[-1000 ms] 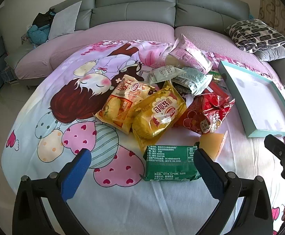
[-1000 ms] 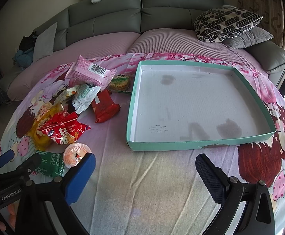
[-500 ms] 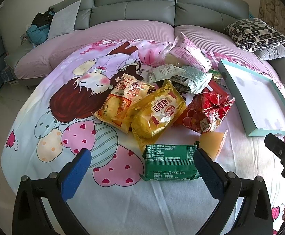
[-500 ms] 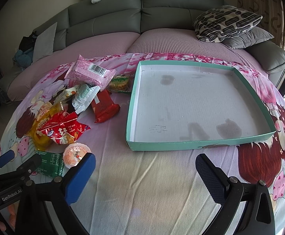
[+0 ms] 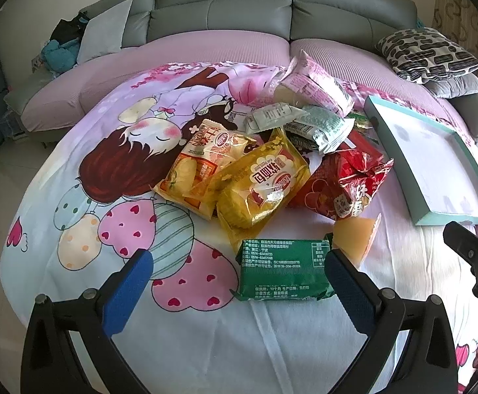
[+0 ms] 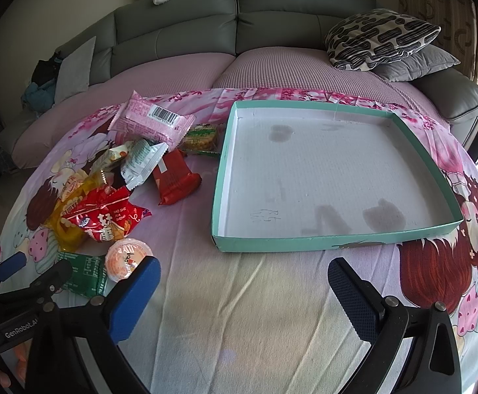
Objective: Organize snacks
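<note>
Nothing has moved; both grippers — left (image 5: 239,275), right (image 6: 242,282) — hover spread, holding nothing. Green pack (image 5: 283,269) is slick; a shallow pinch may slip.

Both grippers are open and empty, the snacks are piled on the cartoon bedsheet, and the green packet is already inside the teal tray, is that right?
Not quite. The green packet is not in the teal tray; it lies on the bedsheet just ahead of the left gripper. The right wrist view shows the tray holding no snacks. The rest stands.
</note>
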Motion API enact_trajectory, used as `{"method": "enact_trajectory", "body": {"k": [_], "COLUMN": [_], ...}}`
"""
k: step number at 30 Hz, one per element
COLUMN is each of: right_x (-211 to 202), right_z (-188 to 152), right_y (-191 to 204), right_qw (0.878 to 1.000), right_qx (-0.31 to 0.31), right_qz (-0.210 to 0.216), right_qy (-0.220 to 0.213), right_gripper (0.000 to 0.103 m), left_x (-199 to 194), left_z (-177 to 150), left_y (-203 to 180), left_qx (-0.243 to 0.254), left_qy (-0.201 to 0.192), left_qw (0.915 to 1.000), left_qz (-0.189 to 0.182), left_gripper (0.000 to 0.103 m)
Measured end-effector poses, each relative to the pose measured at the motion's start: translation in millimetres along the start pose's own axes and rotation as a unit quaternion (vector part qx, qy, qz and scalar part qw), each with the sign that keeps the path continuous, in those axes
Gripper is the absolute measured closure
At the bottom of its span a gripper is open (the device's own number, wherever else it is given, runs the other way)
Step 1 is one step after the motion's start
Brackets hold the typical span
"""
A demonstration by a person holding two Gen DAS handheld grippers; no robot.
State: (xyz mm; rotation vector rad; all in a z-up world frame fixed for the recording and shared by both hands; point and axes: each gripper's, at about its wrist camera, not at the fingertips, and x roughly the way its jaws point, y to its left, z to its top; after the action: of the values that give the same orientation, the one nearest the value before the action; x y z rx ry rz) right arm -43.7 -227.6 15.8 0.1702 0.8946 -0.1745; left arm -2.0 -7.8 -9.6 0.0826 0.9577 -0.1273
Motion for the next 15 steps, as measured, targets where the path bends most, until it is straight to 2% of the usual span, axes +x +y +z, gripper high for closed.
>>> {"method": "enact_trajectory", "body": {"k": [8, 15], "right_x": [-2, 5], "right_z": [0, 1], "right_y": [0, 9], "right_qw": [1.0, 0.998], "right_qx": [-0.003, 0.004], "right_qz": [0.005, 0.063], "right_qy": [-0.002, 0.016], "right_gripper": [0.0, 0.0], "left_x": [7, 28], "left_z": [1, 2], "left_y": [0, -8], "left_qx": [0.0, 0.02], "left_qy": [0.019, 0.065], "left_qw": [0.9998, 0.9973], "left_qz": [-0.004, -0.029], "left_gripper": [0.0, 0.0]}}
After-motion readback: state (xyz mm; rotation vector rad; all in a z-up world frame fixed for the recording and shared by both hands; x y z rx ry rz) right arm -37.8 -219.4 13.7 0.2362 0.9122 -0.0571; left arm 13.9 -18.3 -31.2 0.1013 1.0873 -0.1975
